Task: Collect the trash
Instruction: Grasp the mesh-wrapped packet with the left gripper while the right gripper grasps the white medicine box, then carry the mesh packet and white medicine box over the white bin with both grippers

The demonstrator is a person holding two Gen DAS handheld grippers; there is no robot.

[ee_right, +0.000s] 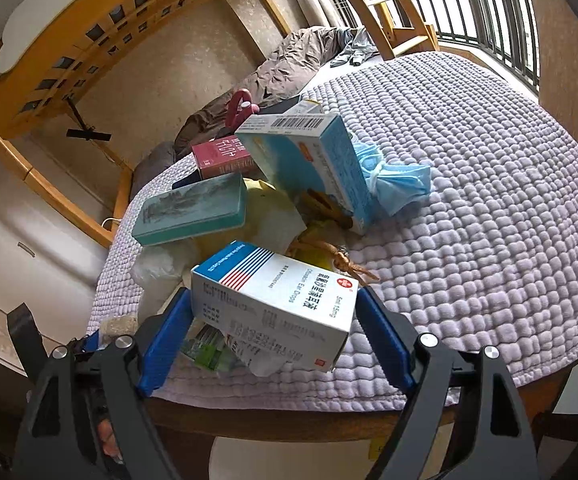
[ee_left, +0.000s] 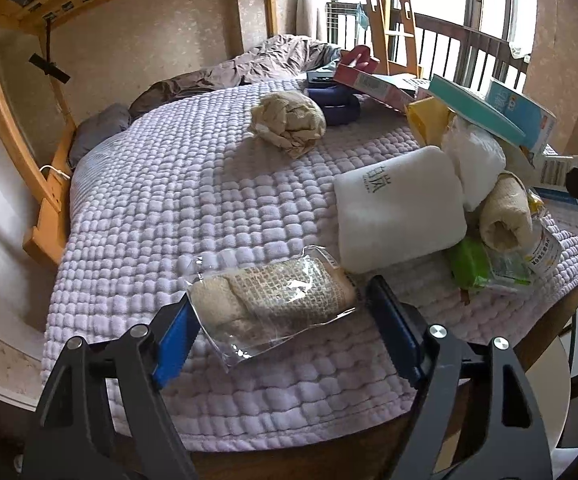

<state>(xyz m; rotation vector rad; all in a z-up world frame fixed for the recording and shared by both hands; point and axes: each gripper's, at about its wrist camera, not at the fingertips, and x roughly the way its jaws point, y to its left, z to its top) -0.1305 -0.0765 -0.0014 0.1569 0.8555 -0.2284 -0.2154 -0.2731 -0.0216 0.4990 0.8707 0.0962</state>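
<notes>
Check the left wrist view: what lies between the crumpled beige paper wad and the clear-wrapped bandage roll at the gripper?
Nothing: in the left wrist view only bare lilac quilt separates the paper wad from the wrapped bandage roll.

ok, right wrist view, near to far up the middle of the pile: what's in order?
White ear-drops box between the right gripper fingers → teal flat case → light blue carton with barcode → red box → brown bedding at the far end.
</notes>
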